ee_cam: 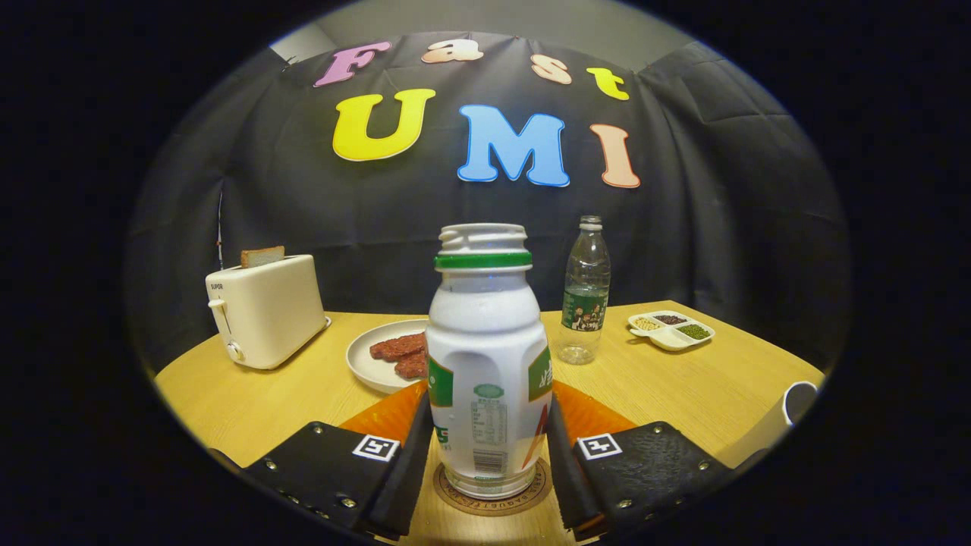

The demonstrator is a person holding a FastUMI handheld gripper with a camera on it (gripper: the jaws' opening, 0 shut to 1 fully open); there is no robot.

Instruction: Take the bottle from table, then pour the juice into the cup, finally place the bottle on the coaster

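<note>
A white juice bottle (489,364) with a green collar and no cap stands upright between my two black fingers (406,462), its base resting on a round coaster (493,502) on the wooden table (667,387). My gripper (489,455) is opened to about the bottle's width: the left finger appears to touch its side, while at the right finger I cannot tell contact from a sliver of gap, so I cannot say whether I grip it or have let go.

Off to my right, near the table's edge, sits the white cup (796,406), only partly seen. Beyond the bottle lie a plate (368,364) with reddish-brown pieces, a toaster (265,311) to my left holding a slice of bread, a clear water bottle (584,292), and a small divided dish (671,330) further right.

With the bottle on the coaster, I judge this to be the placing step. To finish it well, I should check the base sits flat and centred, part my fingers evenly so neither drags the bottle sideways, then back straight away without brushing it. Being open-topped, it would spill if tipped.
</note>
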